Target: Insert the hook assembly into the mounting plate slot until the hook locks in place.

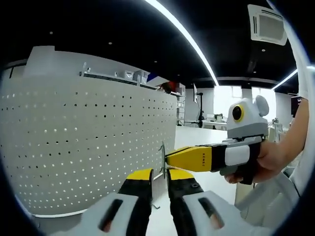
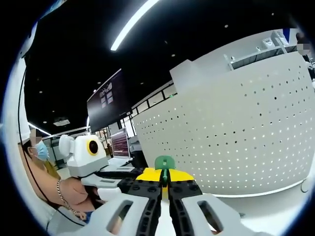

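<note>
A curved white perforated panel (image 1: 88, 147) rises behind the white worktop (image 1: 206, 142). In the left gripper view, the left gripper (image 1: 160, 179) has its yellow-tipped jaws nearly together on a thin upright metal mounting plate (image 1: 163, 156). From the right, the right gripper (image 1: 172, 160) meets that plate's edge. In the right gripper view, its jaws clamp a small green hook assembly (image 2: 164, 164). The slot is too small to see; the insertion probably needs steady, square alignment and a gentle push.

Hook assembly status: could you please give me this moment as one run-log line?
right claw: shut on green hook assembly | left claw: pinching thin metal plate | perforated panel: behind | insertion: cannot tell
</note>
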